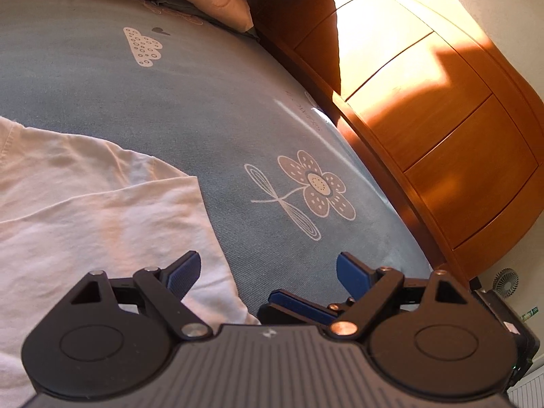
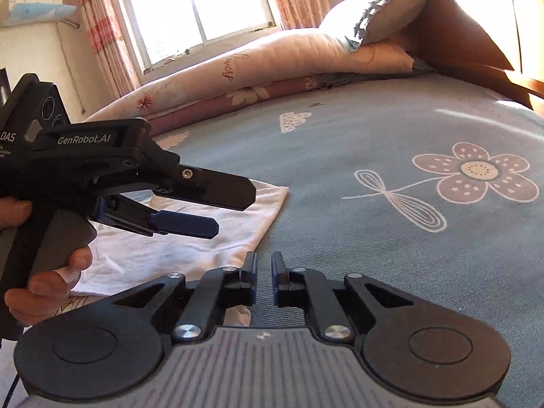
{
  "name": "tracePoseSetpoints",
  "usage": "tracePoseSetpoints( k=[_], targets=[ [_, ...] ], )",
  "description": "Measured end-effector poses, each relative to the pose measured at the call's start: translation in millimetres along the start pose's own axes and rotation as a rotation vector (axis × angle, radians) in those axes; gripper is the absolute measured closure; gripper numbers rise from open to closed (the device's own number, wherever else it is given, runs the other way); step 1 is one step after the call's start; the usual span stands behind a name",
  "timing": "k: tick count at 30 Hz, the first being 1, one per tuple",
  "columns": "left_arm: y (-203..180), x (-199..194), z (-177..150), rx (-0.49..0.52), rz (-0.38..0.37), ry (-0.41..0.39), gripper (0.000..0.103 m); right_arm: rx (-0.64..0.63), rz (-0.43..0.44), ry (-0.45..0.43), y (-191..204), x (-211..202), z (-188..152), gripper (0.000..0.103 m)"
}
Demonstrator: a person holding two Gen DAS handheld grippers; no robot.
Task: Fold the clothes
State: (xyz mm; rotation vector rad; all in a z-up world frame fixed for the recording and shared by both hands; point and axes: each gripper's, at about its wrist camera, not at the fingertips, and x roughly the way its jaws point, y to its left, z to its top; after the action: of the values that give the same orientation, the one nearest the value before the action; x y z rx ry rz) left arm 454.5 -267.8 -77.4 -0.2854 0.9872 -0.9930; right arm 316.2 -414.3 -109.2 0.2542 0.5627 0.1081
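- A white garment (image 1: pixel 95 204) is seen lying flat on the bed (image 1: pixel 210 102), over a blue-grey sheet printed with flowers.
- Left tool (image 1: pixel 268 268): jaws are spread wide, nothing between them. In its own view the garment's right edge runs from about 12 o'clock down to 6 o'clock, and the left finger (image 1: pixel 183 272) is seen over the cloth near that edge; contact cannot be told.
- Right tool (image 2: pixel 263 272): jaws are nearly pressed together, a narrow gap left, nothing pinched. In the right wrist view the garment (image 2: pixel 163 255) lies at 10 o'clock from the tips, with its nearest edge just beside the left finger.
- The left tool (image 2: pixel 210 210) is also seen there, gripped by a hand (image 2: pixel 51 278), hanging above the garment's far corner.
- Judgement: the left tool is nearer the cloth; the edge is taken as the grasp line for the next fold.
- The garment's long axis cannot be settled; too little of it is in view.
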Motion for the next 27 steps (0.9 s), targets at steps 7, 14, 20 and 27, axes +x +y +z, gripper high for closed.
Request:
tracePoseSetpoints(
  k=[7,14,20,27],
  targets=[
    [0.3,-5.5,-0.3,-0.024,-0.041,0.024,0.016,-0.108,0.0,0.059,16.8,16.0,-3.7,0.082],
    [1.2,35.6,-8.0,-0.011,-0.005,0.06,0.016,-0.02,0.066,0.11,2.3,16.9,-1.9,0.093],
    [3.6,46.1,-0.6,-0.037,-0.013,-0.043,0.016,0.168,0.137,0.157,-19.7,16.7,4.3,0.092],
    [-7.2,9.9,-8.6,0.016,-0.018,-0.041,0.015,0.122,0.137,0.085,-15.2,26.6,0.3,0.082]
  ],
)
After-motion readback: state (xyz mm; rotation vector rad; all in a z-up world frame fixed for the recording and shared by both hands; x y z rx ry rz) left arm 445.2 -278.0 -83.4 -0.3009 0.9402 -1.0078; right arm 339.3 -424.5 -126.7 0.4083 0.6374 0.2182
